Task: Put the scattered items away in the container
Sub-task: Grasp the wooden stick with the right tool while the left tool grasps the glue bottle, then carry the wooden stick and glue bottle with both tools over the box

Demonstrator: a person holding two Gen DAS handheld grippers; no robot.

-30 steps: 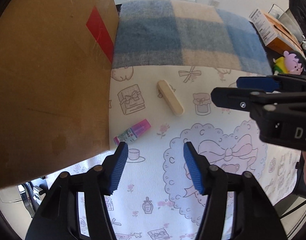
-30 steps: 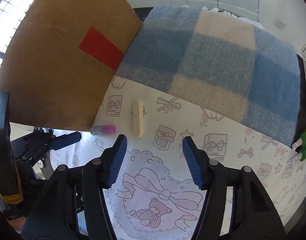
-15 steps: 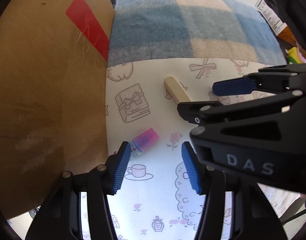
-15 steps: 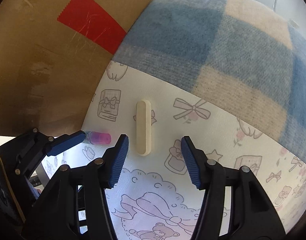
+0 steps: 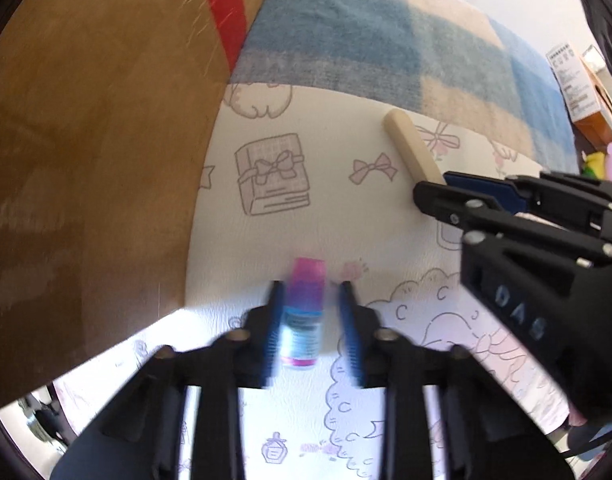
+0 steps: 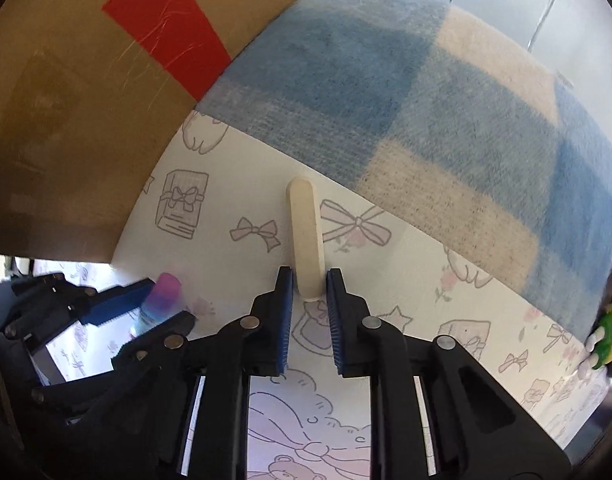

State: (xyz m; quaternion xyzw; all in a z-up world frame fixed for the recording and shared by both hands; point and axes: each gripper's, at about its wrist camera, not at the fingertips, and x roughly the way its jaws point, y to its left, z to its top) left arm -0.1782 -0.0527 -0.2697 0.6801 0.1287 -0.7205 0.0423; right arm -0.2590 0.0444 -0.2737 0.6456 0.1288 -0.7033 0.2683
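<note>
A pink-capped glue stick (image 5: 303, 312) lies on the white cartoon-print mat (image 5: 297, 224) between the pads of my left gripper (image 5: 312, 286). Its jaws are closing, the picture is blurred, and the right wrist view shows both fingers against the glue stick (image 6: 161, 300). A cream wooden bar (image 6: 303, 236) lies on the mat just right of it. My right gripper (image 6: 309, 274) is closing too, its blue pads pinching the bar's near end. The brown cardboard box (image 5: 85, 140) with a red tape strip stands at the left, close beside both items.
A blue and cream checked blanket (image 6: 426, 100) covers the far part of the table. An orange carton (image 5: 590, 120) and a small toy figure (image 6: 608, 336) sit at the right edge. My two grippers stand close side by side; the right gripper (image 5: 432, 186) fills the left view's right half.
Both grippers came down onto the mat and their jaws closed in, the left around the glue stick, the right around the bar's end. The left gripper also rolled into line with the glue stick.
</note>
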